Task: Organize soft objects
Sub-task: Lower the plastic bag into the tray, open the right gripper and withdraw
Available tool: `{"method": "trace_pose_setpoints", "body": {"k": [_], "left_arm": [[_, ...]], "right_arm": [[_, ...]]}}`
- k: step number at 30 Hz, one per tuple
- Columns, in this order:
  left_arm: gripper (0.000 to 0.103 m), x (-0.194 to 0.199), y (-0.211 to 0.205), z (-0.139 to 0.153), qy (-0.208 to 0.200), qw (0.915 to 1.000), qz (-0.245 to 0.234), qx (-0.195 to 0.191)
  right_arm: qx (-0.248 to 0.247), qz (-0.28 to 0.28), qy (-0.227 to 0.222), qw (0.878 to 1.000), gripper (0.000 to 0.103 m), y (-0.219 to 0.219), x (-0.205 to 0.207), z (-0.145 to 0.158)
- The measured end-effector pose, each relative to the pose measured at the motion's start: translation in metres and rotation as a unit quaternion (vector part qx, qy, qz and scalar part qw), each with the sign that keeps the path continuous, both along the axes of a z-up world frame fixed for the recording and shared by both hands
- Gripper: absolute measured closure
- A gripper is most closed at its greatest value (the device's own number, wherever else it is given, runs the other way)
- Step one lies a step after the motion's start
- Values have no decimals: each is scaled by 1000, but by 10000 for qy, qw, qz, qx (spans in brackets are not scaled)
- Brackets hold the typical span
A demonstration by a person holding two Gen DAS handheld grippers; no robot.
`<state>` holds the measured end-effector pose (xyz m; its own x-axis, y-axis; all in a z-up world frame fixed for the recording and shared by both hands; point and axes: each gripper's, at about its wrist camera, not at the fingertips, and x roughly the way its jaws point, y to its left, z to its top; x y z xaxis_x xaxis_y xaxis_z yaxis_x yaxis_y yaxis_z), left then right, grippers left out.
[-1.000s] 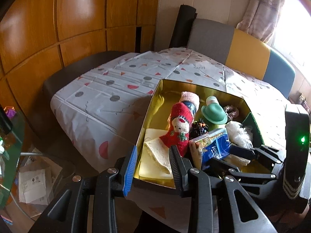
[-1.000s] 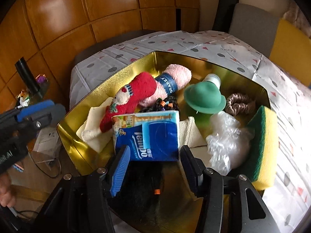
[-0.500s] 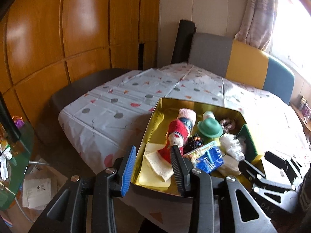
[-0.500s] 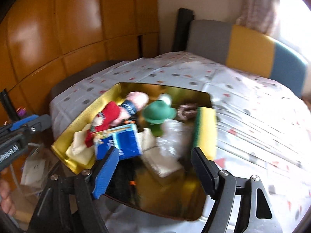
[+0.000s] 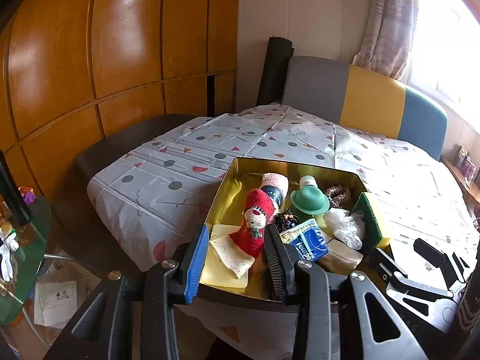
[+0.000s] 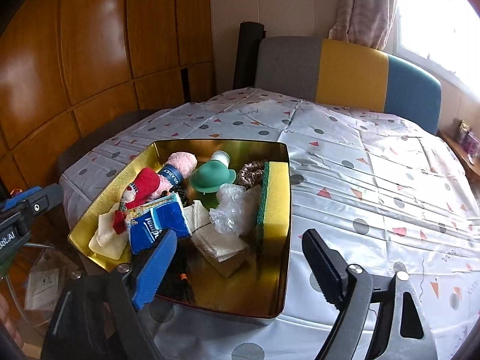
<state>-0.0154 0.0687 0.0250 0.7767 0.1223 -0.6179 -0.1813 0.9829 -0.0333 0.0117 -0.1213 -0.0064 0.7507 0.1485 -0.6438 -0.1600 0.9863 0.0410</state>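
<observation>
The gold tin of soft things is set at the near left corner of the table. The tissue pack is seen leaning on the red sock. The tin's near wall and the bare cloth beside the sponge are shown only in the right view. The right gripper is held wide apart, empty; the left gripper is parted, holding nothing, over the tin's near left edge.

Table w/ white cloth, grey dots + red triangles, spreads ahead of both grippers' fingers. Directly on it: one gold tin, near edge just past the right fingertips, partly between them; cloth to the right of the fingers.
</observation>
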Motion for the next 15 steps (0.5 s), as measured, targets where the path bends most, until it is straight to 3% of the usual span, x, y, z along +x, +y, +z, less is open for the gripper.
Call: {"method": "trace_pose_setpoints", "body": {"k": [15], "left_arm": [[65, 2, 1, -4, 97, 10000, 4, -3]], "right_arm": [[18, -16, 4, 10000, 16, 1, 0, -1]]}}
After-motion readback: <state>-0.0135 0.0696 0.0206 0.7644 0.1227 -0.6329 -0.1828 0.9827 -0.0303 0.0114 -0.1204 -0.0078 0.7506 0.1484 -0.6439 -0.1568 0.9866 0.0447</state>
